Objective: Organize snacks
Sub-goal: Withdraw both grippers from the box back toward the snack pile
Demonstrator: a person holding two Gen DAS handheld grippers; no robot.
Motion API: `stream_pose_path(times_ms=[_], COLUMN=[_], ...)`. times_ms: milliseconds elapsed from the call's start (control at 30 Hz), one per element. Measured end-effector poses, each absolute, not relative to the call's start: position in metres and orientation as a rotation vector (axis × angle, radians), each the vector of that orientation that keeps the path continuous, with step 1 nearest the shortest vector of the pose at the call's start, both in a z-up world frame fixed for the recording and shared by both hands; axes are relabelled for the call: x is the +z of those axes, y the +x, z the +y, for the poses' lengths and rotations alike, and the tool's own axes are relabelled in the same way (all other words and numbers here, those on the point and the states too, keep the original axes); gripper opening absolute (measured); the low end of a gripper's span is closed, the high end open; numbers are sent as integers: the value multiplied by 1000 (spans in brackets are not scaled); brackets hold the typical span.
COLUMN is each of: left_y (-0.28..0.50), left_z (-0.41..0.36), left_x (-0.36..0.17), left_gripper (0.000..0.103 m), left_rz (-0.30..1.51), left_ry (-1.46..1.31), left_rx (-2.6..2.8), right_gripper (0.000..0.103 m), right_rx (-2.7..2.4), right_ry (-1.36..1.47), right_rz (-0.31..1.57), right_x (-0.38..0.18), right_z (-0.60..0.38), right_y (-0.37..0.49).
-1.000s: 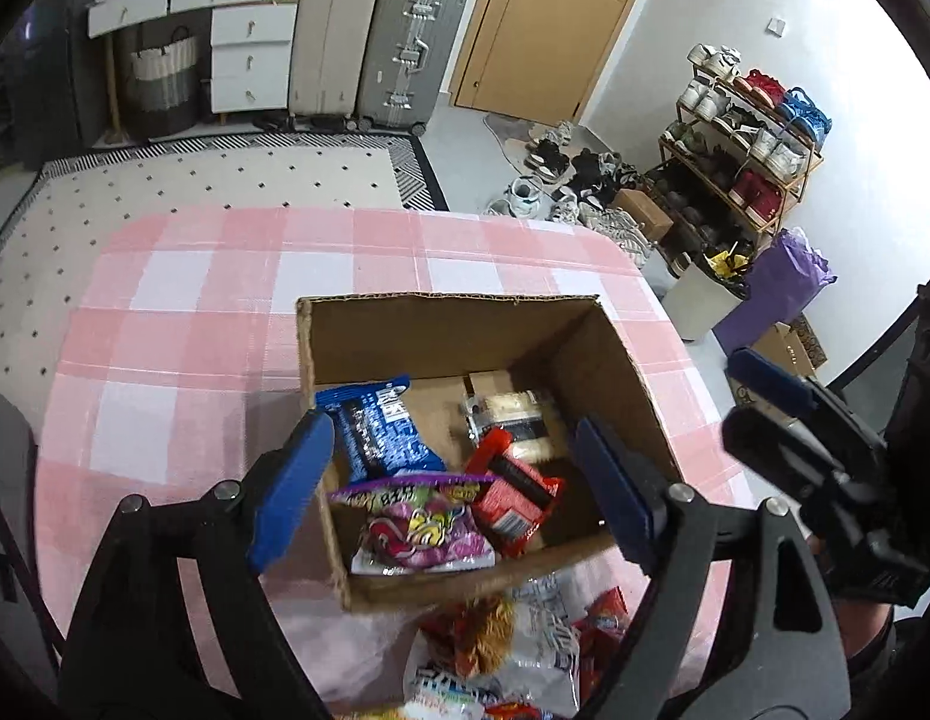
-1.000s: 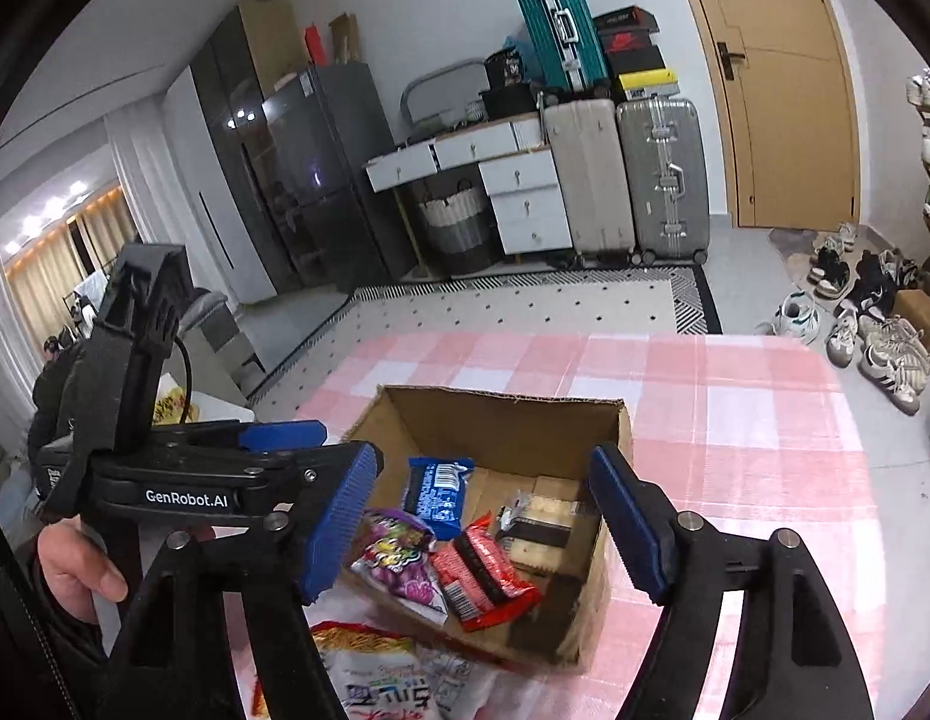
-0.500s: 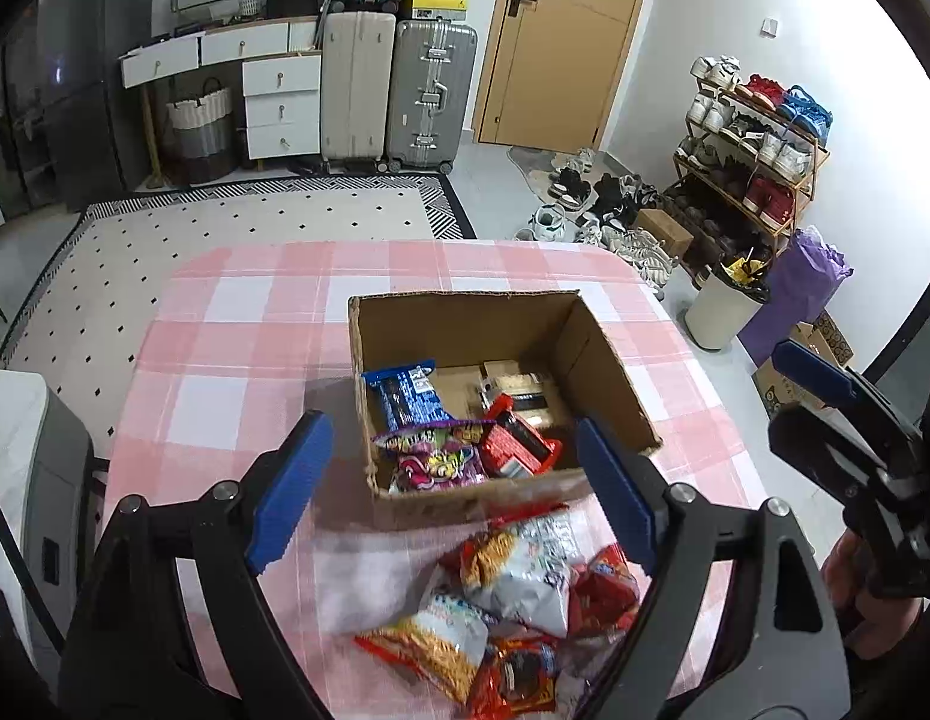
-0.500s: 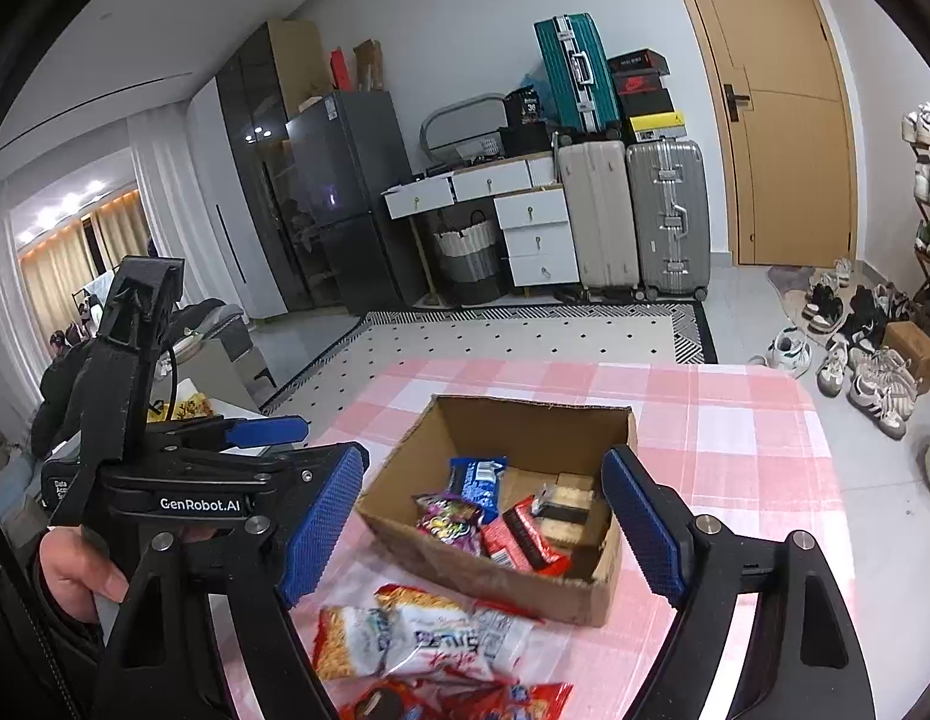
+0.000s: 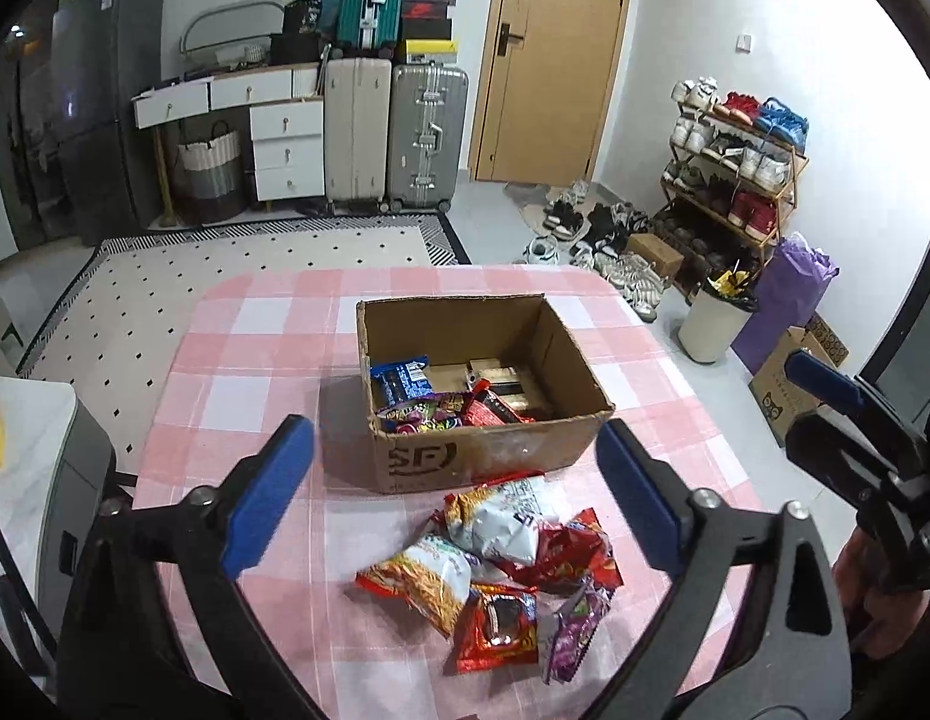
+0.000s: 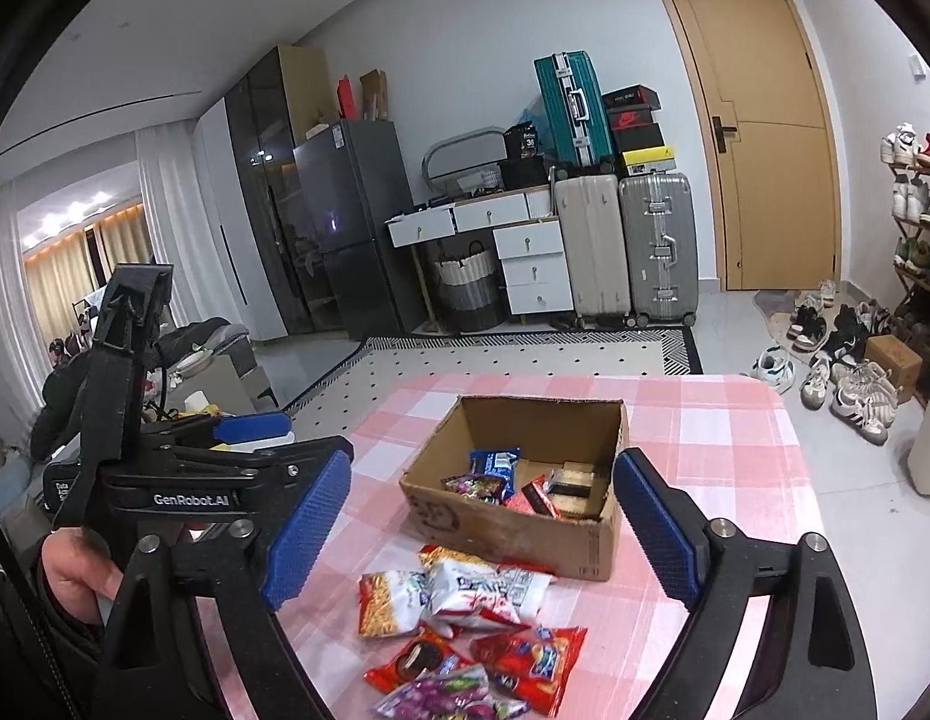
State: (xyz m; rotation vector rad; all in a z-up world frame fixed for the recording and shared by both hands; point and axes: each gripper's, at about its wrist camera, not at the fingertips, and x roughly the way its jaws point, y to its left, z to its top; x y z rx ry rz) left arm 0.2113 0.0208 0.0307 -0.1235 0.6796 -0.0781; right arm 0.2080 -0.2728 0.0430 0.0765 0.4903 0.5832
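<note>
An open cardboard box stands on the pink checked table. It holds a blue packet, a purple packet, a red packet and a tan one. A pile of loose snack bags lies in front of the box; the pile also shows in the right wrist view, with the box behind it. My left gripper is open and empty, above the pile. My right gripper is open and empty, above the near side of the table.
Suitcases, a white drawer unit and a door stand at the back. A shoe rack, a bin and a purple bag are to the right of the table. A patterned rug lies beyond it.
Both grippers have pulled back and up from the box, so it looks smaller and the pile of bags in front of it has come into view. Both stay open.
</note>
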Motion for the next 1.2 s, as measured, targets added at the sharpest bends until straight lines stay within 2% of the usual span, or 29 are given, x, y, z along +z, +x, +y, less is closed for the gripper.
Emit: stream_pose_path(times_ms=[333,667,1200], left_y=[142,92,83], left_z=[14,31,55], left_x=[29,17,-41], left_gripper=[102,102,102], left_rz=[602,599,678], left_ry=[-109,-182,-286], left_rx=[-74,-85,-79], right_gripper=[99,101,101], right_rx=[564,560,564], right_ry=[76,66,44], right_rz=[494,518,626], right_x=[30,11,-47], right_z=[-276,-274,-268], right_y=[159,131,113])
